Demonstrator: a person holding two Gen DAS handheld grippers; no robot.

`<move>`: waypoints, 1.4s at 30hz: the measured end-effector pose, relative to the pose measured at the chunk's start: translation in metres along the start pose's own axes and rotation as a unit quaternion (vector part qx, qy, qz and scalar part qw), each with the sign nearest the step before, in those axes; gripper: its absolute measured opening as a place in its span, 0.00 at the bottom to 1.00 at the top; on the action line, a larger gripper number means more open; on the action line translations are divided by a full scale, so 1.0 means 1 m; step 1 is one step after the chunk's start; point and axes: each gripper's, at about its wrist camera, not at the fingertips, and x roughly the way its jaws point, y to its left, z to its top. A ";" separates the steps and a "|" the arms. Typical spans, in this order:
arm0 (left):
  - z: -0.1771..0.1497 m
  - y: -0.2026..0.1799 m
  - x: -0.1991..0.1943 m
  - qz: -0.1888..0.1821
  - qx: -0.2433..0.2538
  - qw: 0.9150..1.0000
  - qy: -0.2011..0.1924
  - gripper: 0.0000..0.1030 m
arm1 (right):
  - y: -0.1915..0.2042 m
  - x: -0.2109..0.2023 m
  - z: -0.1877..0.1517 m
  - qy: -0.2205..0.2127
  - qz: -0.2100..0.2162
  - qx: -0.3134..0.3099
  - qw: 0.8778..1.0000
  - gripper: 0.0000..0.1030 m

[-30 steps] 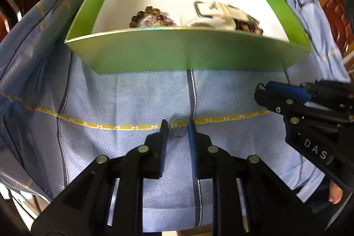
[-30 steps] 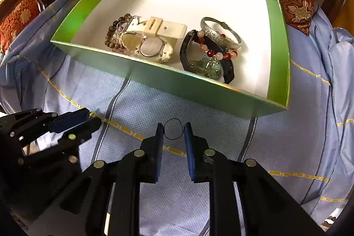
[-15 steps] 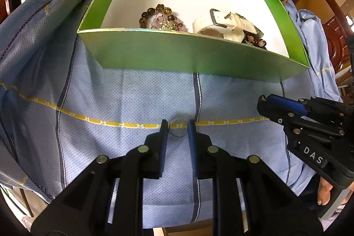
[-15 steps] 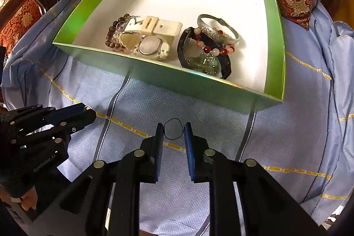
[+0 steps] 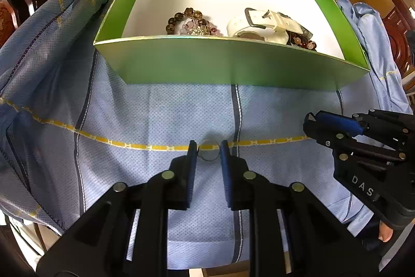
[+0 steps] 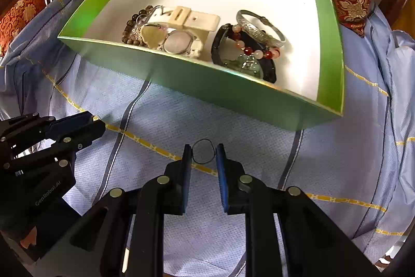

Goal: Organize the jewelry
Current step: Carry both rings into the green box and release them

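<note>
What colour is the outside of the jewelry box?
Green, with a white inside. The box shows best in the right wrist view.

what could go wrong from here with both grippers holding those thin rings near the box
1. Each thin ring, left and right, is pinched only at the fingertips, so either could slip onto the blue cloth.
2. The green box has a tall near wall; a low carry might clip it.
3. The white watch and silver bangle crowd the box's near side, leaving little room there.
</note>
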 end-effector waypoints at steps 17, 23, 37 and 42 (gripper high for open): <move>0.006 -0.006 -0.014 0.048 0.012 0.998 -0.042 0.18 | 0.026 -0.015 -0.007 -0.033 0.007 -0.022 0.999 0.19; 0.005 -0.001 -0.043 0.053 0.007 0.994 -0.092 0.18 | 0.020 -0.056 -0.002 -0.080 0.033 -0.008 0.996 0.19; 0.084 -0.016 -0.082 0.099 0.077 0.975 -0.181 0.18 | -0.028 -0.099 0.074 -0.178 0.019 0.016 0.984 0.19; 0.115 -0.002 -0.046 0.082 0.064 0.982 -0.155 0.18 | -0.052 -0.057 0.098 -0.139 0.013 0.024 0.990 0.19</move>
